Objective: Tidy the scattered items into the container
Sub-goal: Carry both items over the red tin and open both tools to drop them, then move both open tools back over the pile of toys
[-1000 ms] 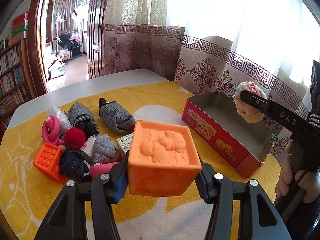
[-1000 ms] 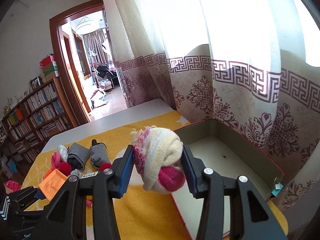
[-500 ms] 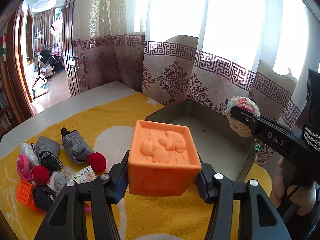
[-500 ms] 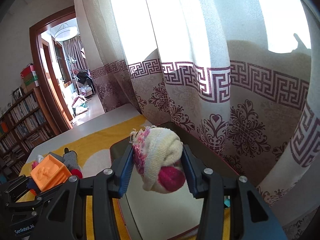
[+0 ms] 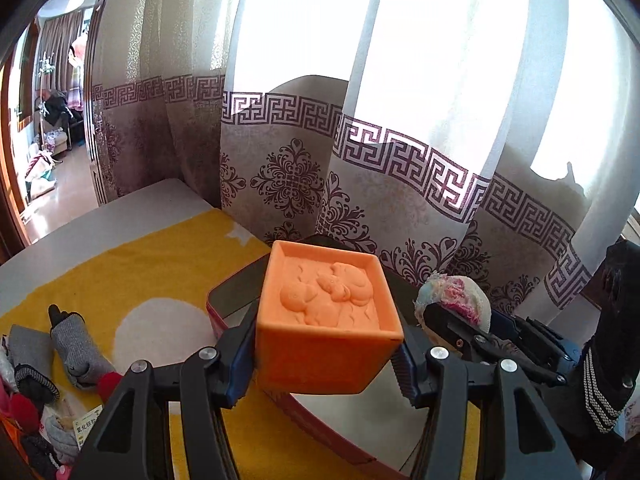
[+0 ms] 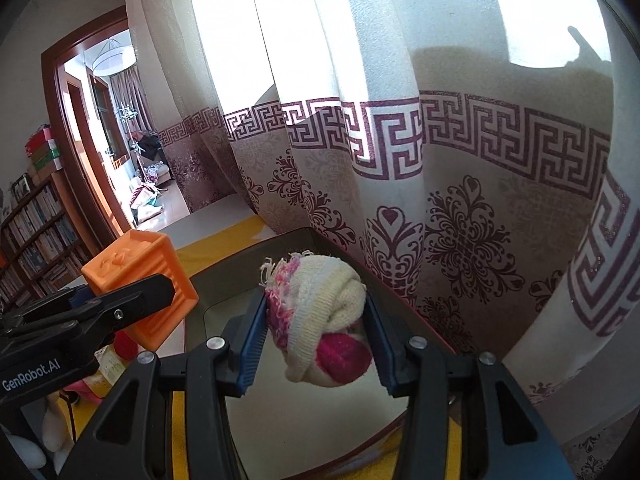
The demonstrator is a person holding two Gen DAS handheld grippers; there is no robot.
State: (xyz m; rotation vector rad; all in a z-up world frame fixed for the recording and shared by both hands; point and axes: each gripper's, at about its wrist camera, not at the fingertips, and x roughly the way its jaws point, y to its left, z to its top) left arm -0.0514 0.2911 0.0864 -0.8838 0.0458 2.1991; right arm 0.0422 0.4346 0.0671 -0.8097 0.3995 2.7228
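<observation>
Left wrist view: close behind its tongs (image 5: 327, 354), facing the curtain (image 5: 360, 140). Right wrist view: likewise (image 6: 316, 332). Both share the open tin (image 6: 224, 304), curtain and doorway (image 6: 108, 120).

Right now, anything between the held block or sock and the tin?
Nothing visible. The block in the left gripper and the sock in the right gripper both hang over the open tin, whose visible floor is bare.

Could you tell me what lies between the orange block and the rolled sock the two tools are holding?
Nothing: in the right wrist view only the tin's bare floor shows between orange block and rolled sock.
</observation>
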